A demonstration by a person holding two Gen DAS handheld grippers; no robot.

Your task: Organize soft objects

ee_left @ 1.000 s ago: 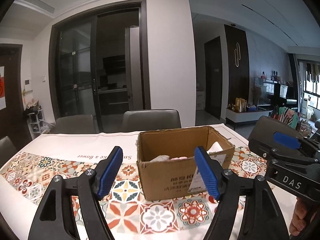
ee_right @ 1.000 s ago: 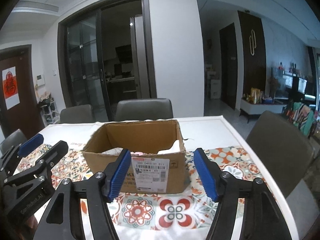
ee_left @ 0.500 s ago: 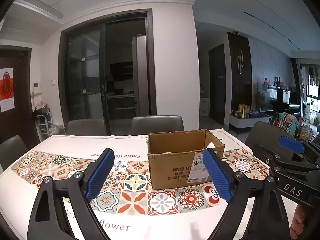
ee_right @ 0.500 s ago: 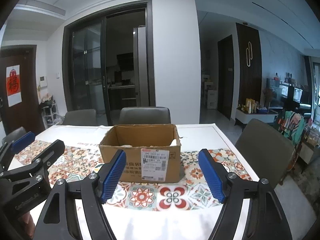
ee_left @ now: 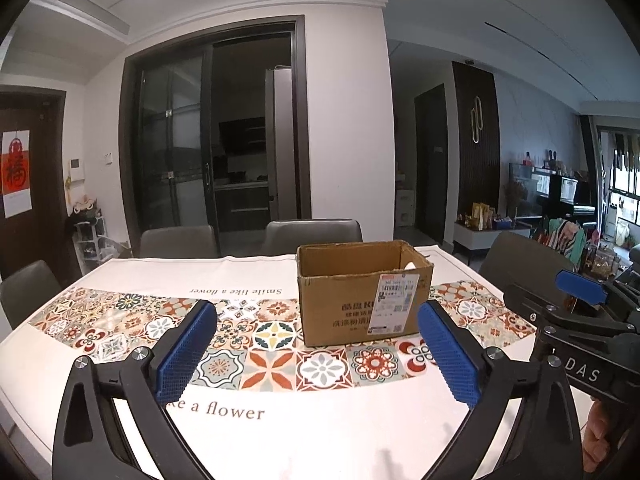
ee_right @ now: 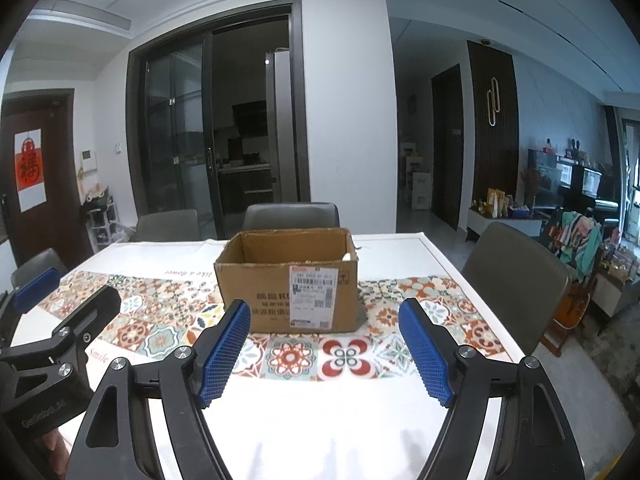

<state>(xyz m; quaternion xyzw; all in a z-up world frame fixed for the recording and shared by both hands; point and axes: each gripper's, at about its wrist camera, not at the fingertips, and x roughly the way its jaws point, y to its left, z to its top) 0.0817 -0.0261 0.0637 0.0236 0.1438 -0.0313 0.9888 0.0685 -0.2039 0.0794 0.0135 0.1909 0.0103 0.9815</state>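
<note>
Left wrist: one cardboard box [ee_left: 362, 292], four chairs [ee_left: 314, 230], two grippers [ee_left: 316, 350].

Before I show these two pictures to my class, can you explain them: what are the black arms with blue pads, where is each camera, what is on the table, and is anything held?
No robot here: a person carries a hand-held gripper in each hand, each with its own camera looking along two blue-padded fingers. One picture looks past the left gripper, the other past the right gripper. Both are open and hold nothing. On the table lies a patterned cloth with an open cardboard box on it, labelled on the front. Its contents are mostly hidden.
</note>
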